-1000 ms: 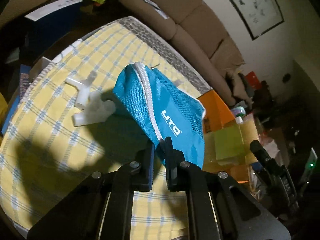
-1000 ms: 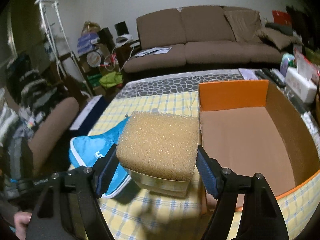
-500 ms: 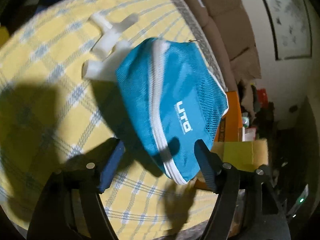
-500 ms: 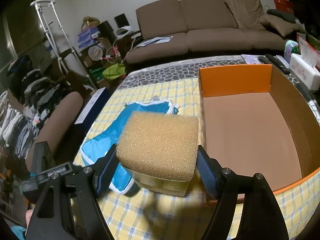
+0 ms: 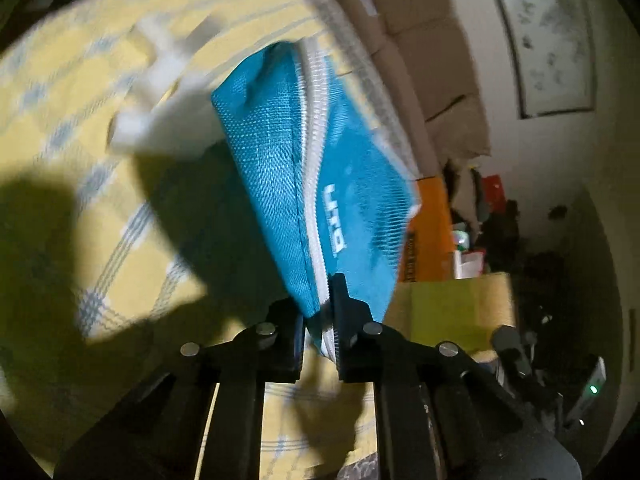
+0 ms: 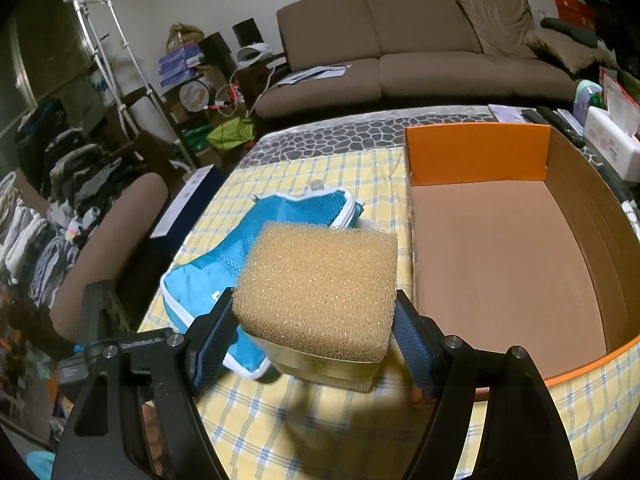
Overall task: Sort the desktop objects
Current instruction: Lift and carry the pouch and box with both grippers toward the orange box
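Note:
My left gripper is shut on the near edge of a blue zip pouch and holds it tilted up off the yellow checked tablecloth. The pouch also shows in the right wrist view, with the left gripper at its left corner. My right gripper is shut on a tan sponge block, held above the cloth just left of the open orange cardboard box. A white plastic pipe fitting lies on the cloth beyond the pouch, blurred.
A brown sofa stands behind the table. A brown chair arm and a dark blue box are at the table's left edge. A white tissue box and remotes lie right of the orange box.
The left gripper, open around the pouch half a second ago, has shut on its edge and lifted it. The right gripper has held the sponge throughout, shifting slightly.

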